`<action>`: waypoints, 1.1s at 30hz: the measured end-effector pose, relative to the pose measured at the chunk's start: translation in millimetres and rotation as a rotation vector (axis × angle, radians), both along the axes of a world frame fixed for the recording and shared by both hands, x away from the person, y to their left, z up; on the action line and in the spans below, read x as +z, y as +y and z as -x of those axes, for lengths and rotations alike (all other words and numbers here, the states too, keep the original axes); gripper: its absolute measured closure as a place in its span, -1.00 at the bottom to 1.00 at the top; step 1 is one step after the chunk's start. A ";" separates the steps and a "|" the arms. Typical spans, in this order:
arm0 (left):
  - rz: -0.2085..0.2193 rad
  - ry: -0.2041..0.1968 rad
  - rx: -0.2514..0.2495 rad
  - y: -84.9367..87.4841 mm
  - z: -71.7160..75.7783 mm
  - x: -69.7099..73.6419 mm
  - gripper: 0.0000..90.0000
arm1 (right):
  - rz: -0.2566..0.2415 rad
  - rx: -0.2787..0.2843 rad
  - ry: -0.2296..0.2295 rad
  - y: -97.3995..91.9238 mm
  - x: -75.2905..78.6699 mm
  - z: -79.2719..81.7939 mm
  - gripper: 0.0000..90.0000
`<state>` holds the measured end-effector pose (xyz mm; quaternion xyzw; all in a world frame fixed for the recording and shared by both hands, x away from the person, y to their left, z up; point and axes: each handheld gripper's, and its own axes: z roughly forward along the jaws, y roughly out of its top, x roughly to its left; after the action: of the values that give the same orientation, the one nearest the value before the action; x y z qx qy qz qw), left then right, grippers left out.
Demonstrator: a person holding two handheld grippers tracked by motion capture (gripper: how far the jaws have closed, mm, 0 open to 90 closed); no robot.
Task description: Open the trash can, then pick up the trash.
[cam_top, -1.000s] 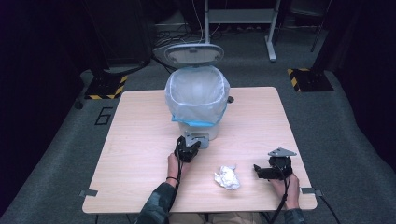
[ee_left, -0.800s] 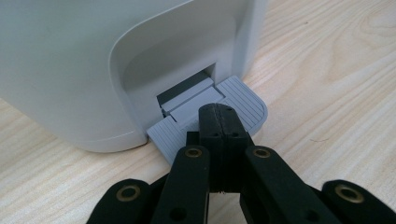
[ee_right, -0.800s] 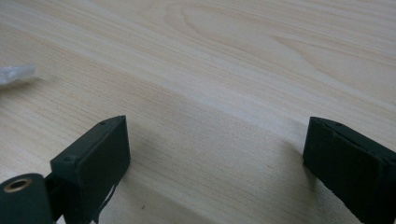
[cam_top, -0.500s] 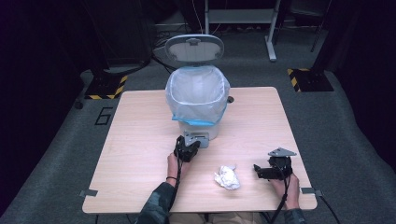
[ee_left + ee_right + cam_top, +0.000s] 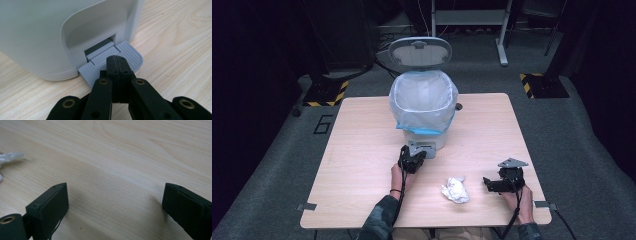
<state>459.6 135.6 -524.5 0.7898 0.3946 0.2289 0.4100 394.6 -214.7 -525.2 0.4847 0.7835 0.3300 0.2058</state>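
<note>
White plastic pedal bin (image 5: 424, 107), lid up, blue-rimmed clear liner (contents unseen); left gripper (image 5: 117, 65) clenched on its grey pedal (image 5: 130, 56); right gripper (image 5: 115, 202) released beside crumpled white paper (image 5: 455, 190), pale wooden table (image 5: 362, 145).

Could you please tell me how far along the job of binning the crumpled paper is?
Done: the bin's lid stands open. In hand: the shut left gripper presses the pedal. Left: the crumpled paper lies on the table, and the open right gripper has not grasped it.
</note>
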 end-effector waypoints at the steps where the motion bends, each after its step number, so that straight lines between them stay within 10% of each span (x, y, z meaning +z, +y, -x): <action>1: -0.003 0.003 -0.001 0.1 0.1 0.3 1.00 | 0.001 0.009 0.008 0.5 2.1 1.3 -0.87; 20: 0.013 0.005 -0.003 0.9 -0.5 -0.1 1.00 | -0.076 0.188 -0.021 37.2 49.9 24.4 -1.00; 33: 0.019 0.006 -0.004 1.0 -0.8 -0.2 1.00 | -0.028 0.344 0.005 81.9 52.9 26.7 -1.00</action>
<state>460.4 136.6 -524.7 0.7872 0.3965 0.2221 0.4169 367.9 -132.8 -472.4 0.3472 0.8505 0.3703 0.1376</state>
